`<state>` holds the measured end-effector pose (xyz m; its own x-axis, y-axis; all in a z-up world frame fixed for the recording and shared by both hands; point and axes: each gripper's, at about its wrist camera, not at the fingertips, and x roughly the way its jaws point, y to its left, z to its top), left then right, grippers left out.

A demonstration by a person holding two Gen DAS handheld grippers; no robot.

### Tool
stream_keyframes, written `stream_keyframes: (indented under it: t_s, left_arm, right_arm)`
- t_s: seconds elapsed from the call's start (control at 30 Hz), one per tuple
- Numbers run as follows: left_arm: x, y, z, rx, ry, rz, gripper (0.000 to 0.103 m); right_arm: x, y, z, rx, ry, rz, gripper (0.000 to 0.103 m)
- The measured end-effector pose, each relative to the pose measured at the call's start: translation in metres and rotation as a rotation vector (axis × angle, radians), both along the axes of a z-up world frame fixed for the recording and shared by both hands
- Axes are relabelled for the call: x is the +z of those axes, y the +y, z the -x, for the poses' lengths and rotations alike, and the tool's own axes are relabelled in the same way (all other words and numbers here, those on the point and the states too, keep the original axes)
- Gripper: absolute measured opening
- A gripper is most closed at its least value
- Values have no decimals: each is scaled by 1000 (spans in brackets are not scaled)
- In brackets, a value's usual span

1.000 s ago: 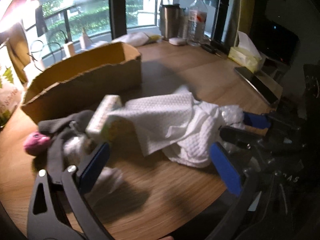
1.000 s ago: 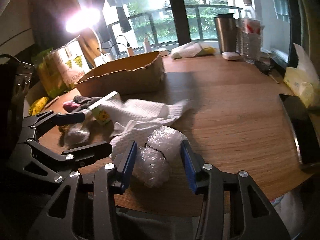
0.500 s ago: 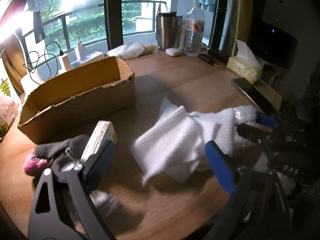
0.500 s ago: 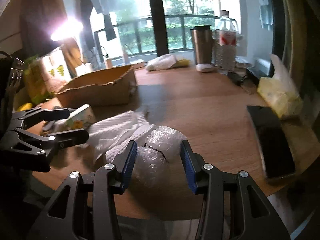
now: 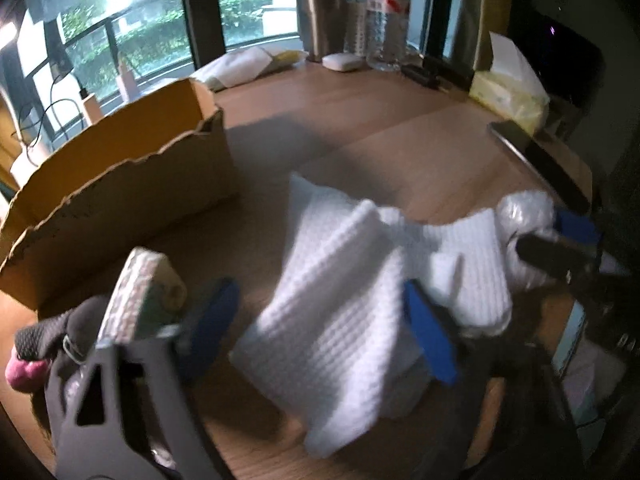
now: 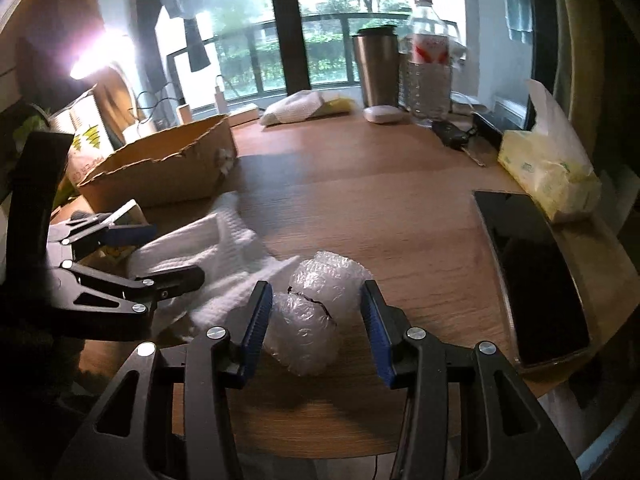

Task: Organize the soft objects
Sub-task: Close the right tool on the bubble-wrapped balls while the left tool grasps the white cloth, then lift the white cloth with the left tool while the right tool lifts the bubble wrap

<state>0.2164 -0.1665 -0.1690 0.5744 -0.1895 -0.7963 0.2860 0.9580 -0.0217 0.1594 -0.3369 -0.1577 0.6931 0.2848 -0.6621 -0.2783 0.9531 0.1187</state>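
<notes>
A white waffle cloth [image 5: 340,300] lies bunched between the fingers of my left gripper [image 5: 320,328]. Its jaws are closing; the right pad meets the cloth, while the left pad stands just clear of it. My right gripper [image 6: 316,312] is shut on a wad of clear bubble wrap [image 6: 312,308] at the table's near edge, touching the cloth's right end. A small patterned pack [image 5: 140,292], a dark sock [image 5: 60,332] and a pink soft thing [image 5: 24,372] lie left of the left gripper. An open cardboard box [image 5: 120,184] stands behind them.
On the round wooden table [image 6: 380,216], a steel tumbler [image 6: 376,68], a water bottle [image 6: 428,68], a white case [image 6: 382,114] and keys stand at the back. A yellow tissue pack [image 6: 548,168] and a dark phone [image 6: 532,276] lie right. A white bag [image 6: 304,106] lies by the window.
The cloth slid right, off the patterned pack, and bunched up. My left gripper followed it, jaws narrowing around it. The right gripper moved right, keeping the bubble wrap.
</notes>
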Motion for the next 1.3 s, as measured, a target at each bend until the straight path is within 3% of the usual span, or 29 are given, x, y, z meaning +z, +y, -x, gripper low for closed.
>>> stream_keyframes:
  t_s: [0.07,0.13,0.23,0.3,0.6,0.87,1.03,1.2,1.3]
  left_arm:
    - [-1,2,-1,-10,14,57,57]
    - [1,-1,1,-23,-2,44,52]
    - [8,-3,6,-34,-29,51,41]
    - [12,-1,8,-41,-44,64,25]
    - [45,22,18,-36,-121,145,23]
    - [39,39,23,-28,-104,183,23]
    - [29,42,20,-37,-93,215,23]
    - [14,23,14,-73,-64,136,23]
    - [27,31,17,-59,-101,159,25]
  right_arm:
    - [-2,-5,-2,-22,9,6,51]
    - [-4,-9,-3,-29,19,4,58]
    - [-7,-7,-3,-22,25,2,58]
    - [-9,-3,-4,-18,23,13,58]
    - [-9,8,-9,-9,15,61,49]
    - [31,21,-2,21,-77,8,46]
    - [31,29,-3,39,-67,25,47]
    - [28,25,-5,26,-49,24,47]
    - [27,23,-3,19,-48,35,47]
